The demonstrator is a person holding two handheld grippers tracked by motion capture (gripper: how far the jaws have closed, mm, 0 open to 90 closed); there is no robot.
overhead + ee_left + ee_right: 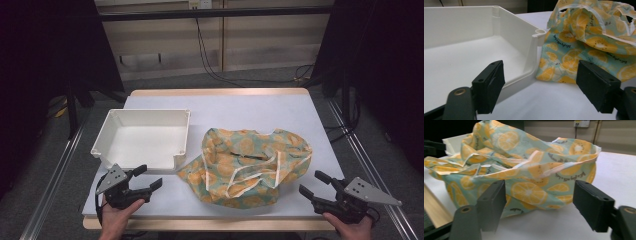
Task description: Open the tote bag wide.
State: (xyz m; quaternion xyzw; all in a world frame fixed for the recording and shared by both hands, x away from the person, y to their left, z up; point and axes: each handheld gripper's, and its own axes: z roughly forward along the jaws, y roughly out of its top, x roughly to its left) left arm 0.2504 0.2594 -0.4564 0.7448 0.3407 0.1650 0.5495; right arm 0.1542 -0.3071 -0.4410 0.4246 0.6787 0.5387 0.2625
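The crumpled lemon-print bag (252, 165) lies just right of the white tray (145, 137). It is flanked by the left gripper (145, 181) and right gripper (314, 184), both gaping and empty (approach stage, seemingly). Next, its fabric must be pinched.

Bag (252, 162): thin printed cloth, matt, crumpled, with smooth pale trim on the handles. Tray (142, 137) at its 9 o'clock: moulded white plastic, smooth, slight sheen. Bench (260, 107): matt white top, wood-look edge. Left tongs (141, 182) and right tongs (310, 184): black matt plastic jaws, grey plates.
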